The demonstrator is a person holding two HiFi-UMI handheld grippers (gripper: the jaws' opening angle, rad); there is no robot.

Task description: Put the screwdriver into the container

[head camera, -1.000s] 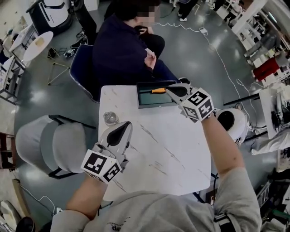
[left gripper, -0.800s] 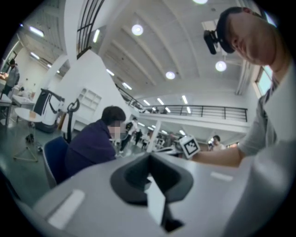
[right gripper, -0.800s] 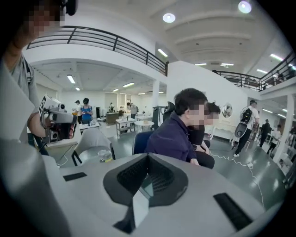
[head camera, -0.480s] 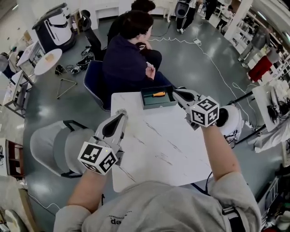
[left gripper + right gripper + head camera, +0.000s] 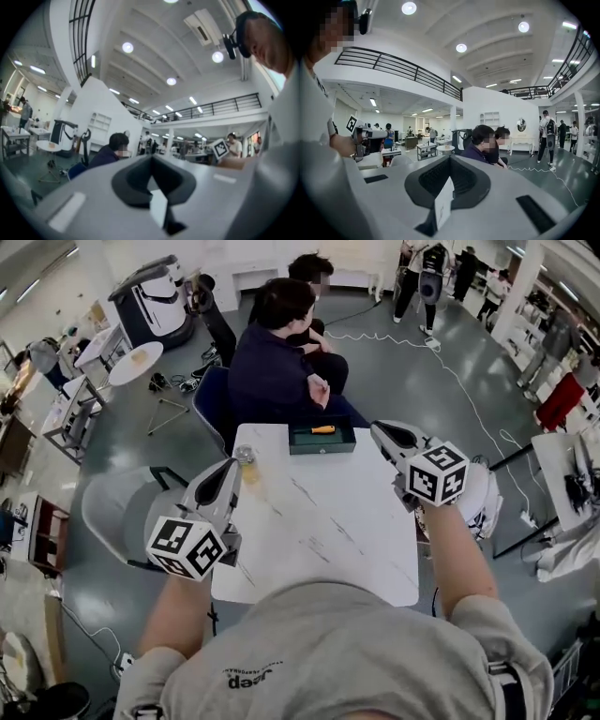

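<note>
In the head view a white marble table [image 5: 319, 521] fills the middle. At its far edge sits the dark container [image 5: 322, 448], and the screwdriver [image 5: 323, 429] lies inside it, with its orange handle toward the right. The right gripper [image 5: 380, 430] points its tips at the container's right end, near it but apart from it. The left gripper [image 5: 234, 467] points at the table's far left corner, where a small clear glass thing [image 5: 246, 456] stands just beside its tips. Neither gripper holds anything. A seated person [image 5: 272, 371] in dark blue is beyond the table, and a grey chair [image 5: 117, 521] stands to the left of it.

In the left gripper view the left gripper [image 5: 151, 161] has its jaws pressed together – nothing lies between them. It looks out level across the hall, with the seated person [image 5: 110, 150] at the left.

In the right gripper view the right gripper [image 5: 450, 161] is likewise closed and empty – the dark pads meet along the middle line. The seated person [image 5: 480, 143] shows just past the tips, and the left gripper [image 5: 363, 135] is visible at the left.
</note>
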